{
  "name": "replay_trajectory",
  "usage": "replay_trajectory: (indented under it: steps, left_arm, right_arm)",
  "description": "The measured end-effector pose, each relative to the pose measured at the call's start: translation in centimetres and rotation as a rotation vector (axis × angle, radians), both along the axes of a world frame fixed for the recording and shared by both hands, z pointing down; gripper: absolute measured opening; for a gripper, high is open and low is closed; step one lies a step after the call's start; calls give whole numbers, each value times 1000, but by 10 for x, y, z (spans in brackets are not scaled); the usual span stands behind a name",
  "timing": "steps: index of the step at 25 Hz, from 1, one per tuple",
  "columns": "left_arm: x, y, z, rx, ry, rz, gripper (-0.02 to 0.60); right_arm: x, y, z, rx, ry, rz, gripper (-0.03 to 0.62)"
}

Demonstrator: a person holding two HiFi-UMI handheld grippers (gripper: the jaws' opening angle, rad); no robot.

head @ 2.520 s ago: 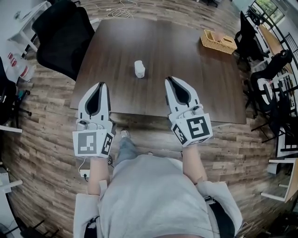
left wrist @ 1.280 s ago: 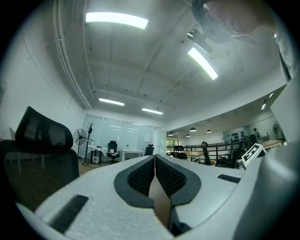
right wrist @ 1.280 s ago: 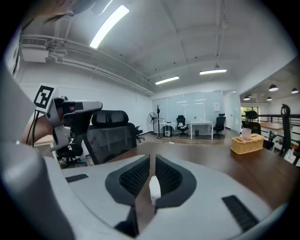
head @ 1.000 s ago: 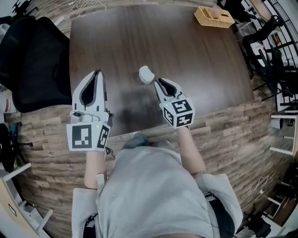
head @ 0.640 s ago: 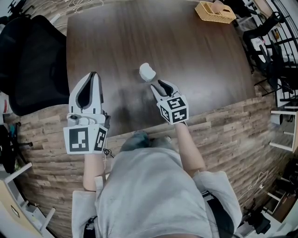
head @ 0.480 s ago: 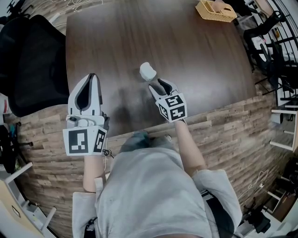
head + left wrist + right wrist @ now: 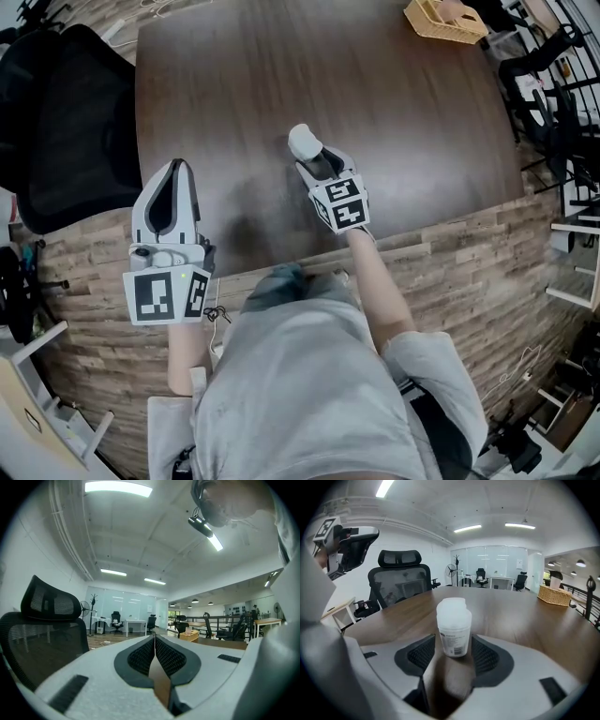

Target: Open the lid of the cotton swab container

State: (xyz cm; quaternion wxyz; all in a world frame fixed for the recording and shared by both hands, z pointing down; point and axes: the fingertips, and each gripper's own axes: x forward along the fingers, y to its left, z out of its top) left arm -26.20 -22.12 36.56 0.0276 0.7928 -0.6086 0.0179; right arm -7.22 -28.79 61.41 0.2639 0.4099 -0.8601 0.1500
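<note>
Table point(image 7: 234, 84): cotton swab container point(image 7: 453, 627) untouched between just-opened jaws of right gripper point(image 7: 317, 161); left gripper point(image 7: 154, 639) closed.

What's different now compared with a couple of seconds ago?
The right gripper came forward and down to the white container, and its fingers have just been opening. The container now stands between them, not yet squeezed. The left gripper stayed shut, the container upright on the table, lid on.

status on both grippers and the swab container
Left gripper shut, empty. Right gripper jaws just been opening, cotton swab container between them, not gripped. Lid on. Nothing in the way.
</note>
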Motion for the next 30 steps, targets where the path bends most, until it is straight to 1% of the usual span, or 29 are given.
replay_trajectory:
  steps: [6,10,16,21,30]
  left_arm:
    - [-11,6,4,-15,-13,-27,12]
    - [-18,9,7,-21,-19,-44,12]
    - [-23,10,8,-21,-19,-54,12]
    - [-17,6,6,-11,-13,-46,12]
    - [0,0,-1,13,-9,-25,12]
  right_arm:
    - [-10,-12,7,15,36,-10,210]
    - [-11,-19,10,33,56,12,209]
    - [-16,-16,2,77,38,-11,204]
    - [-13,-11,-23,130,-11,-5,193]
    - [0,2,-98,244,-86,0,193]
